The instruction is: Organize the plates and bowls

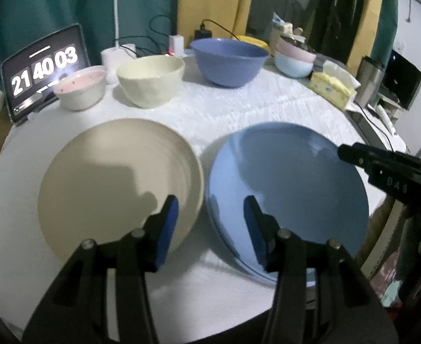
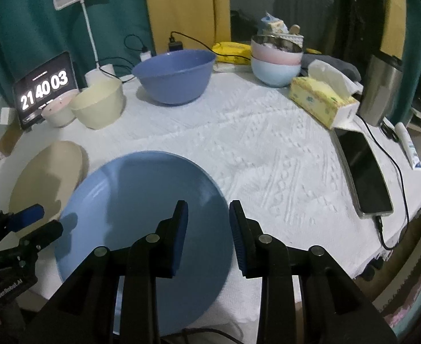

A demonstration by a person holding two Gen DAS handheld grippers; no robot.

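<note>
Two plates lie side by side on the white tablecloth: a beige plate (image 1: 118, 183) on the left and a blue plate (image 1: 290, 189) (image 2: 141, 200) on the right, with a second rim showing under its near edge. My left gripper (image 1: 212, 226) (image 2: 38, 222) is open above the gap between them, holding nothing. My right gripper (image 2: 209, 229) (image 1: 353, 157) is open astride the blue plate's right rim, with the pads apart from it. At the back stand a small pink-lined bowl (image 1: 80, 87), a cream bowl (image 1: 151, 81), a large blue bowl (image 1: 229, 61) and a pink bowl stacked in a light blue bowl (image 1: 295, 60).
A tablet clock (image 1: 44, 68) and a lamp (image 2: 81, 0) stand at the back left. A tissue box (image 2: 322, 101), a steel flask (image 2: 382, 86) and a phone (image 2: 365, 172) on a cable line the right edge. Chargers and cables lie behind the bowls.
</note>
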